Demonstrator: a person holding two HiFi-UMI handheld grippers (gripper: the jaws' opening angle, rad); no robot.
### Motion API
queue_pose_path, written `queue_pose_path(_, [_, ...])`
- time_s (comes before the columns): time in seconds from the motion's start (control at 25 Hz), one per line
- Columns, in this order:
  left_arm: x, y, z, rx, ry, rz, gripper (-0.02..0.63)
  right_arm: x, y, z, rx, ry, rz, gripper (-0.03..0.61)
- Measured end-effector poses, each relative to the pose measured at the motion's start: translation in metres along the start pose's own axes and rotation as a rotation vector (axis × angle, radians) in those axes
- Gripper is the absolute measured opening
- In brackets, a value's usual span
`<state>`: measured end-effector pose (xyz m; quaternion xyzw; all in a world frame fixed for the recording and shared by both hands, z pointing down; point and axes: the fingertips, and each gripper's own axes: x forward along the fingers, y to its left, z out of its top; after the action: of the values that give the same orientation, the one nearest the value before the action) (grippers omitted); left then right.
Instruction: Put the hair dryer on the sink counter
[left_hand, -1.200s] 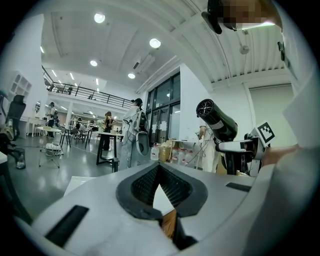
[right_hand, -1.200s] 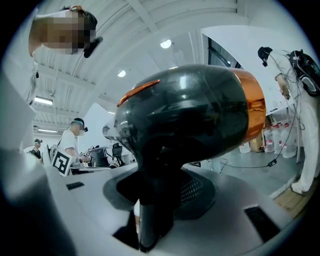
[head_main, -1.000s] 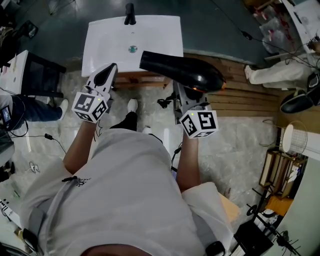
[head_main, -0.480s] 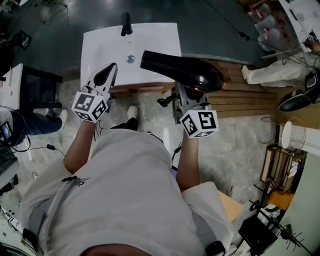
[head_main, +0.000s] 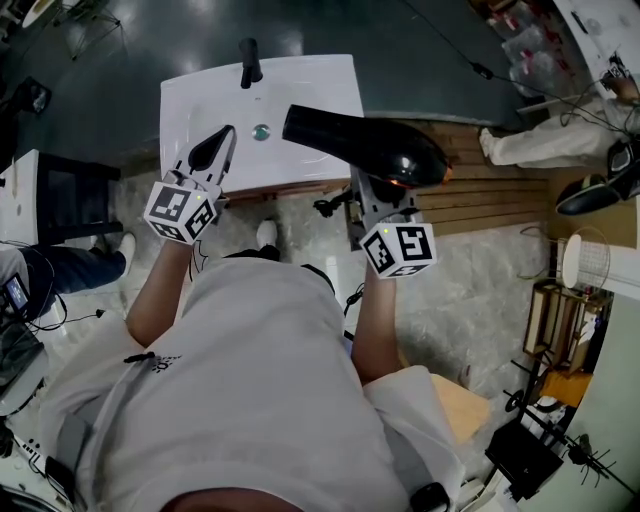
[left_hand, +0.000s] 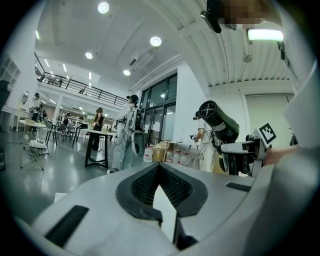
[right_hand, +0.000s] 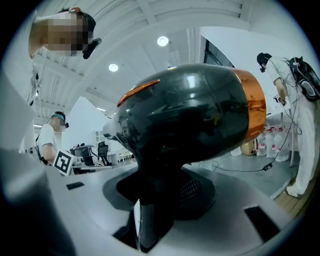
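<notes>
Below, white sink counter (head_main: 322, 86), dark floor (head_main: 400, 62); right gripper (head_main: 368, 186) pinches hair dryer (head_main: 372, 150), left gripper (head_main: 212, 149) seemingly closed.

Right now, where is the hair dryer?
In the head view, the hair dryer is held by its handle in the right gripper, nozzle above the white sink's right part.

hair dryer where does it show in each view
Head view: hair dryer upper centre, over the sink's right edge, in the right claw.
Left gripper view: right of centre, barrel end facing the camera.
Right gripper view: fills the centre, handle between the jaws.
Shared landmark: the right claw's marker cube, head and left gripper views.
</notes>
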<state>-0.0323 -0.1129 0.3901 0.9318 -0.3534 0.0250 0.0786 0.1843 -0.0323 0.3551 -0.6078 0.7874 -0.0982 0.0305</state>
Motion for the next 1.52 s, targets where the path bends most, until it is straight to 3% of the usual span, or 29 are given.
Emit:
queue_pose_path(0.68, [0.029, 0.047, 0.0, -0.011, 0.003, -0.055, 0.002, 0.038, -0.009, -0.003, -0.019, 0.018, -0.073, 0.156])
queue_pose_path(1.52, [0.029, 0.078, -0.01, -0.046, 0.013, -0.033, 0.002, 0.064, -0.016, -0.013, -0.032, 0.067, -0.096, 0.156])
